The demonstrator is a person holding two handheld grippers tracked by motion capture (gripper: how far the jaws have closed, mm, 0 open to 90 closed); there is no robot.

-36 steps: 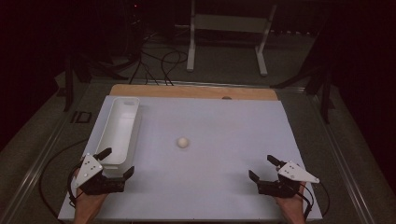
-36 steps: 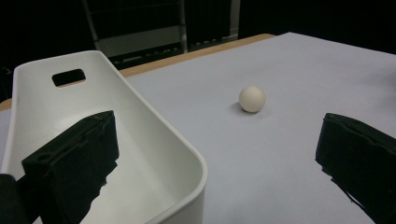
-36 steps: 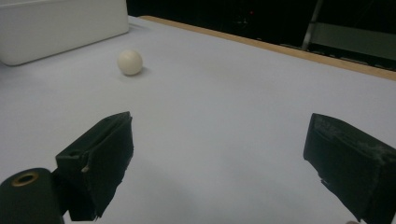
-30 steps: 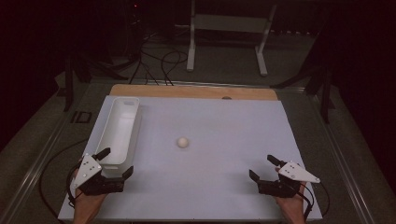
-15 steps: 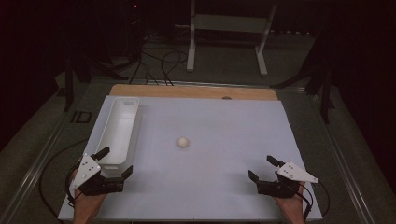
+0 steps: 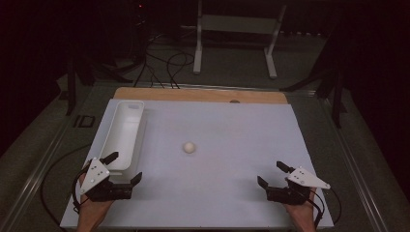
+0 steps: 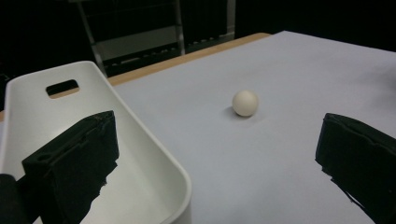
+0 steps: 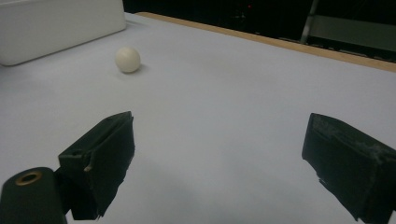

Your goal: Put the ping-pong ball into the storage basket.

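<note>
The fingers of the left gripper (image 6: 124, 168) stand wide apart and hold nothing, at the near left of the white counter (image 6: 232, 140). The right gripper (image 6: 274, 174), near right, is spread too. Between them, farther away, lies the small cream round ball (image 6: 189, 147); it has no long axis. The long white plastic tray (image 6: 123, 133) runs near-to-far at left.

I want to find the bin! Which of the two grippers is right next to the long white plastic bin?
The left gripper: its jaws sit at the near end of the long white plastic bin. The right gripper rests far across the white table.
</note>
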